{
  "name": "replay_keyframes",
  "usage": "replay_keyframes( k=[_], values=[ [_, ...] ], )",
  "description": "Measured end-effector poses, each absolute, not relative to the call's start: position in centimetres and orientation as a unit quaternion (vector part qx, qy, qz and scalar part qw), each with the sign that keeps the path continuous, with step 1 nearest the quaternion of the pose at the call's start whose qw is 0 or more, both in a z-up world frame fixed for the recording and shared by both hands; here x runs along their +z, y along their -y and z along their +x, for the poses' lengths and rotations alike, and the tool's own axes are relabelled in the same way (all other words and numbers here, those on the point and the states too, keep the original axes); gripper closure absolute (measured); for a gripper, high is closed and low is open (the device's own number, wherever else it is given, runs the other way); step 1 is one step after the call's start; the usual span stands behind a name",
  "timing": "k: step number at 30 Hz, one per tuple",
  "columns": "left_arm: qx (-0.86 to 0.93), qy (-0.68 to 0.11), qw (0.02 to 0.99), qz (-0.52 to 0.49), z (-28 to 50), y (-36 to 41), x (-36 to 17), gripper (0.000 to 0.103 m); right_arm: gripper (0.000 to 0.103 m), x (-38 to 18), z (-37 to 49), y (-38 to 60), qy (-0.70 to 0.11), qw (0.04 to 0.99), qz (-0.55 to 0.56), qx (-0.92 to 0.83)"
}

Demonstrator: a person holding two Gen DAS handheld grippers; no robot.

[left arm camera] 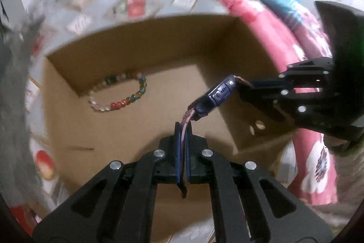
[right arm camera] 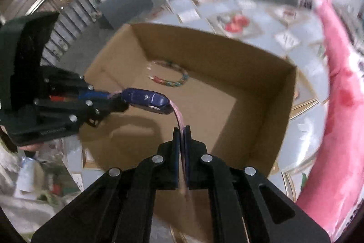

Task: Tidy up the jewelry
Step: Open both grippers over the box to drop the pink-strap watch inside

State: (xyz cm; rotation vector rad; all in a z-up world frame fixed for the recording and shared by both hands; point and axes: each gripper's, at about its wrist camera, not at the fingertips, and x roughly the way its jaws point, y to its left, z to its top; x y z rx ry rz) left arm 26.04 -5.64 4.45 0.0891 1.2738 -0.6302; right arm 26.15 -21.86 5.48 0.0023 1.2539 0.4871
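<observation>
The watch (left arm camera: 219, 96), light with a limp pink strap, hangs over the box (left arm camera: 159, 42), each hand-held gripper (left arm camera: 183, 129) (right arm camera: 182, 129) clamped on a strap end.

Both tongs (left arm camera: 183, 129) (right arm camera: 182, 129) clamped shut, angled steeply downward.

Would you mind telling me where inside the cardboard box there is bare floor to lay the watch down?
The cardboard box floor is bare near the wall toward the pink cloth and along the near side below the watch. The only thing lying on it is the beaded bracelet, in a far corner. The left gripper and right gripper hold the watch's straps above the middle.
</observation>
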Motion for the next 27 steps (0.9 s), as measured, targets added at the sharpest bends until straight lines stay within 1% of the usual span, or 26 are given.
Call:
replay_keyframes(
  k=[2, 3, 4, 5, 6, 7, 8, 9, 10, 11, 15, 21, 22, 25, 27],
  values=[
    [-0.281, -0.614, 0.737, 0.029, 28.1, 6.1, 2.5, 0.099, 0.098, 4.2, 28.2, 21.8, -0.596, 0.772, 0.001, 0.221],
    [-0.277, -0.624, 0.731, 0.024, 28.8, 6.3, 1.8, 0.096, 0.096, 3.6, 29.3, 21.8, -0.6, 0.772, -0.004, 0.21],
    [-0.266, -0.641, 0.719, 0.019, 30.1, 6.5, 0.7, 0.088, 0.095, 3.0, 30.3, 21.8, -0.604, 0.771, -0.012, 0.2],
    [-0.257, -0.647, 0.717, 0.019, 30.6, 6.5, 0.1, 0.08, 0.095, 2.5, 31.1, 21.7, -0.603, 0.773, -0.024, 0.196],
    [-0.24, -0.651, 0.72, 0.016, 31.6, 6.4, -0.5, 0.074, 0.095, 2.5, 31.4, 21.7, -0.598, 0.776, -0.033, 0.196],
    [-0.23, -0.654, 0.72, 0.013, 32.1, 6.3, -0.9, 0.061, 0.092, 2.4, 31.7, 21.5, -0.59, 0.784, -0.049, 0.188],
    [-0.223, -0.659, 0.719, 0.006, 32.7, 6.1, -1.2, 0.055, 0.087, 2.5, 32.0, 21.2, -0.58, 0.792, -0.064, 0.18],
    [-0.222, -0.663, 0.714, -0.008, 33.1, 5.9, -1.5, 0.054, 0.083, 2.6, 32.0, 21.2, -0.574, 0.796, -0.07, 0.178],
    [-0.223, -0.668, 0.71, -0.021, 33.4, 5.6, -1.6, 0.051, 0.077, 2.5, 32.2, 21.2, -0.569, 0.799, -0.071, 0.179],
    [-0.221, -0.668, 0.71, -0.027, 33.7, 5.5, -1.6, 0.05, 0.073, 2.7, 32.1, 21.0, -0.562, 0.805, -0.073, 0.179],
    [-0.211, -0.642, 0.736, -0.036, 33.6, 4.4, -0.2, 0.047, 0.073, 3.7, 32.0, 21.1, -0.542, 0.818, -0.088, 0.172],
    [-0.229, -0.571, 0.788, -0.026, 30.8, 2.6, 5.2, 0.04, 0.073, 4.1, 31.4, 20.2, -0.547, 0.811, -0.096, 0.182],
    [-0.23, -0.559, 0.796, -0.027, 30.3, 2.2, 6.0, 0.036, 0.073, 3.9, 31.3, 19.8, -0.55, 0.808, -0.105, 0.182],
    [-0.225, -0.506, 0.832, -0.033, 27.4, -0.1, 9.4, 0.03, 0.073, 3.6, 31.2, 18.8, -0.561, 0.8, -0.102, 0.19],
    [-0.216, -0.478, 0.851, -0.032, 25.6, -1.2, 10.7, 0.025, 0.073, 4.0, 30.8, 18.5, -0.558, 0.802, -0.092, 0.191]
  ],
)
